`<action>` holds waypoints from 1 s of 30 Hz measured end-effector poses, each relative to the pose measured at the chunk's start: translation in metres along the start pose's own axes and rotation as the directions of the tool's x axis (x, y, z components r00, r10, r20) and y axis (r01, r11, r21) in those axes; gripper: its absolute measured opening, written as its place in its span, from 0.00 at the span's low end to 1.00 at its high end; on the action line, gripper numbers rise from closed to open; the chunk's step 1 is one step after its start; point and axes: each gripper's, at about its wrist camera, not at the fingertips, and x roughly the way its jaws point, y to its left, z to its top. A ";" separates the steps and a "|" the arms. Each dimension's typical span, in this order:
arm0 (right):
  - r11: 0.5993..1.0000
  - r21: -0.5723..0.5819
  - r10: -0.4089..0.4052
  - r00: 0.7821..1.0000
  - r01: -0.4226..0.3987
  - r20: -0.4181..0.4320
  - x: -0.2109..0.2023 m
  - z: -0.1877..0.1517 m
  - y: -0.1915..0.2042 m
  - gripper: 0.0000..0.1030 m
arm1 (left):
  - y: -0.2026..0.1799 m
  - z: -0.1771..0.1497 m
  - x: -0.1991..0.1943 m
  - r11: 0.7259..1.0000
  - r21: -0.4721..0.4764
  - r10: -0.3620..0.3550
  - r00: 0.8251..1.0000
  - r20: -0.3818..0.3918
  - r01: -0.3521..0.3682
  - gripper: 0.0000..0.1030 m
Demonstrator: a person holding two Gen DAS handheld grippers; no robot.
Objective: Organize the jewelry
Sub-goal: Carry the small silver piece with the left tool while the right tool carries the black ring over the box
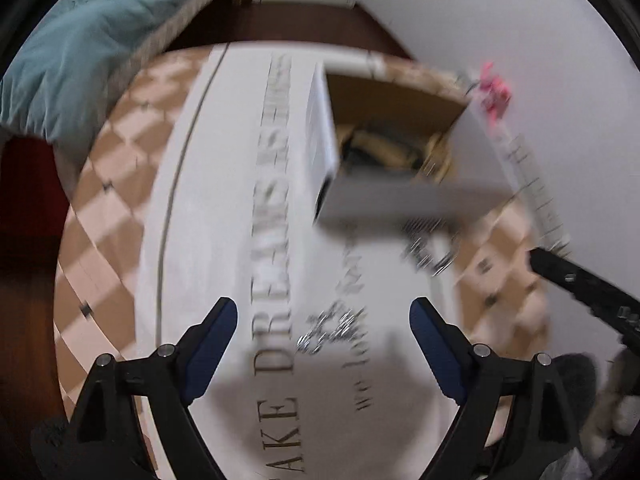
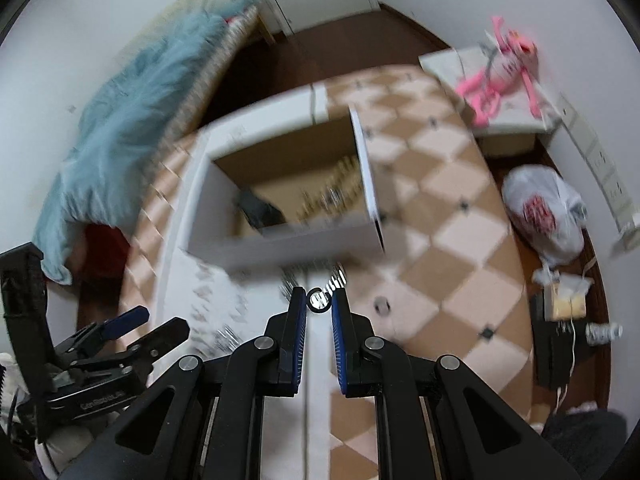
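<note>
While both views are smeared by motion blur, the layout can be made out around an open white box [image 2: 280, 236] with a brown cardboard inside, standing on a worktop [image 2: 436, 216] covered in a tan and cream checked cloth. Inside the box lie dark and gold-coloured pieces, too blurred to name. The right gripper [image 2: 319, 300] sits just in front of the box's near wall, its blue-padded fingers [image 2: 298, 320] drawn close and pinching a small silver ring [image 2: 319, 301] at their tips. More silver jewelry [image 1: 332, 330] lies scattered on a white printed mat [image 1: 224, 240] in front of the box. The left gripper [image 1: 324, 320] hovers over that mat, its fingers spread wide with nothing between them. Beyond the box, a pink toy [image 2: 500, 76] rests on a low white stand [image 2: 516, 116].
</note>
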 end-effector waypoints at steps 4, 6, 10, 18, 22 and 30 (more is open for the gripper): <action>0.999 0.016 -0.039 0.999 0.040 -0.030 0.017 -0.019 -0.012 0.13 | -0.013 -0.018 0.024 0.995 0.065 0.081 0.997 -0.006 -0.081 0.84; 0.998 0.020 -0.060 0.998 0.060 -0.032 0.021 -0.024 -0.017 0.13 | -0.023 -0.023 0.030 0.988 0.111 0.107 0.994 0.014 -0.108 0.66; 0.996 0.021 -0.087 0.996 0.088 -0.037 0.024 -0.027 -0.020 0.13 | -0.036 -0.024 0.030 0.985 0.158 0.066 0.996 0.061 -0.075 0.06; 0.997 0.025 -0.076 0.997 0.077 -0.010 0.010 -0.019 -0.019 0.13 | -0.021 -0.013 -0.003 0.995 0.040 -0.097 0.991 0.090 0.094 0.04; 0.999 0.029 -0.045 0.999 0.045 0.022 -0.008 -0.009 -0.015 0.13 | -0.015 0.003 -0.043 0.985 0.004 -0.171 0.974 0.151 0.172 0.04; 0.998 -0.011 0.067 0.994 -0.066 0.087 -0.045 0.048 0.007 0.13 | -0.022 0.060 -0.106 0.963 0.028 -0.267 0.930 0.252 0.269 0.04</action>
